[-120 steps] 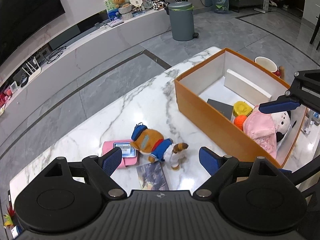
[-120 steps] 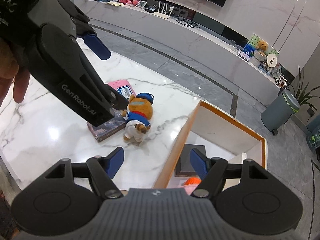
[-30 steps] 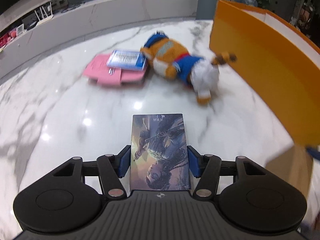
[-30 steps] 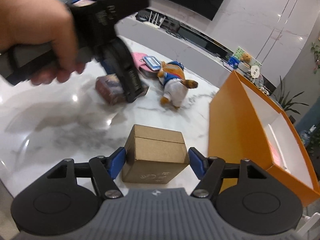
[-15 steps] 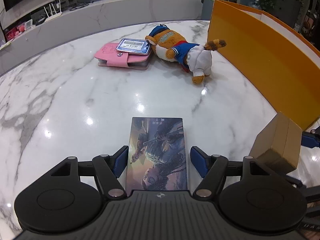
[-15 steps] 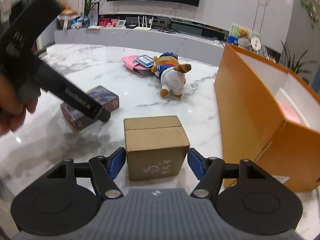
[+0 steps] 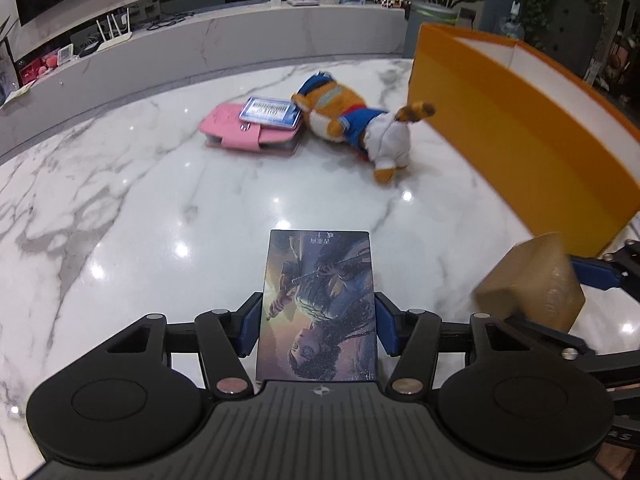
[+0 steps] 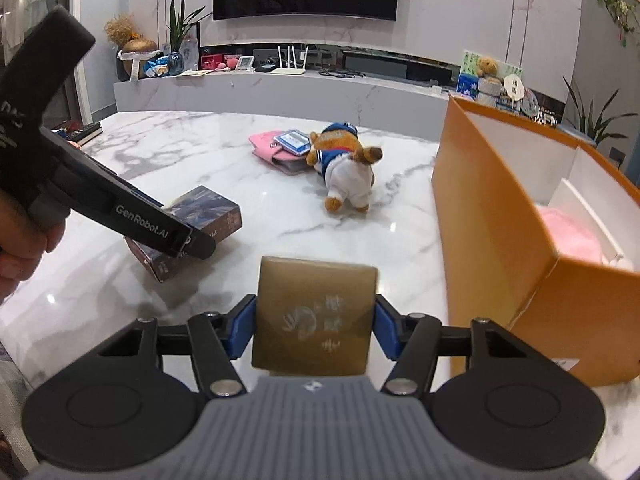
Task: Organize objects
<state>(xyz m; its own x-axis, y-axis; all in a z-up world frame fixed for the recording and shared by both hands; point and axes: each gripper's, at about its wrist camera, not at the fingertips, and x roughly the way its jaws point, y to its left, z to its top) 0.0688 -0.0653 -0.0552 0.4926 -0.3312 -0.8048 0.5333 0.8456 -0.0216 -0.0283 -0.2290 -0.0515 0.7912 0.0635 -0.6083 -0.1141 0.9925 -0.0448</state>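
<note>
My left gripper [image 7: 318, 328] is shut on a dark illustrated box [image 7: 318, 304] that sits on the marble table [image 7: 120, 208]; the box also shows in the right wrist view [image 8: 200, 220]. My right gripper [image 8: 314, 330] is shut on a brown cardboard box [image 8: 314, 316] and holds it tilted, just above the table; it shows in the left wrist view [image 7: 532, 280]. The orange storage box [image 8: 500, 216] stands open to the right, with something pink inside. A plush bear [image 7: 360, 128] lies beside a pink wallet [image 7: 248, 132] with a blue card [image 7: 270, 112] on it.
A low marble TV bench [image 8: 280, 92] with routers and ornaments runs behind the table. A grey bin [image 7: 434, 16] and plants stand at the back right. The person's hand [image 8: 20, 248] holds the left gripper at the left edge.
Both grippers closed on their boxes in the last half second. The right gripper has lifted and tilted the cardboard box. Four seconds ago both were open, high above the table.
</note>
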